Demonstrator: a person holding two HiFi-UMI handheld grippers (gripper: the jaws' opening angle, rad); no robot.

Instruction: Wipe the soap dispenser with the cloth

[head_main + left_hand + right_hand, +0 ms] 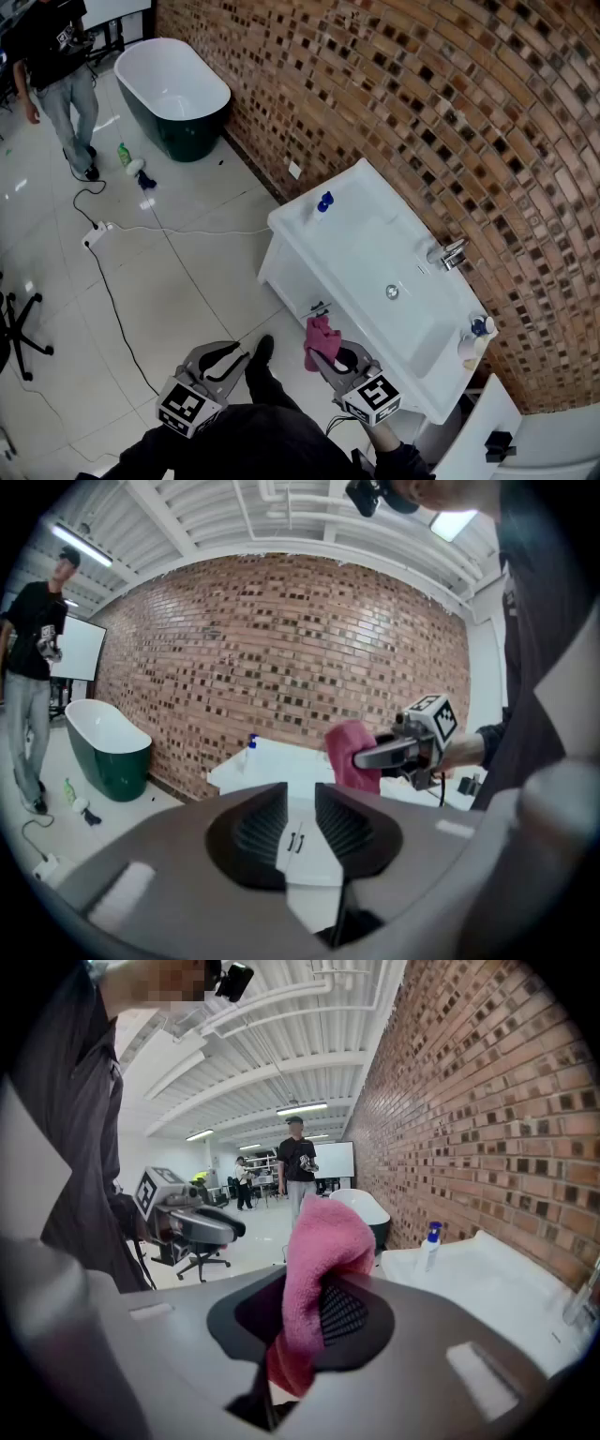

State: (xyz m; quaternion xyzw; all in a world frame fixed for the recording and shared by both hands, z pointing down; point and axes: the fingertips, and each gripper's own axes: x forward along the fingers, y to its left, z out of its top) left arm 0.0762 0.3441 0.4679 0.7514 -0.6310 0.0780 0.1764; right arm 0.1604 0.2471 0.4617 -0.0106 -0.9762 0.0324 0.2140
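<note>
A brick wall [394, 84] runs along a glossy white tiled floor [187, 272], where a white washstand [361, 234] with a tap [451, 253] and a green-sided bathtub [173, 94] stand against it, a cable [117, 309] trails near a chair [14, 328], and strip lights [302, 1108] glow on the white ceiling [281, 1044].

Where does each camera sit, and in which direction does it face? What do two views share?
Head view: on the person's head, facing steeply down at the white basin by the brick wall; left gripper, right gripper and dark clothing show.
Left gripper view: on the left gripper, along its shut, empty jaws toward that wall; dark clothing at right.
Right gripper view: on the right gripper, along jaws shut on the pink cloth, toward the bathtub; dark clothing at left.
Shared: both gripper views show the soap dispenser.
</note>
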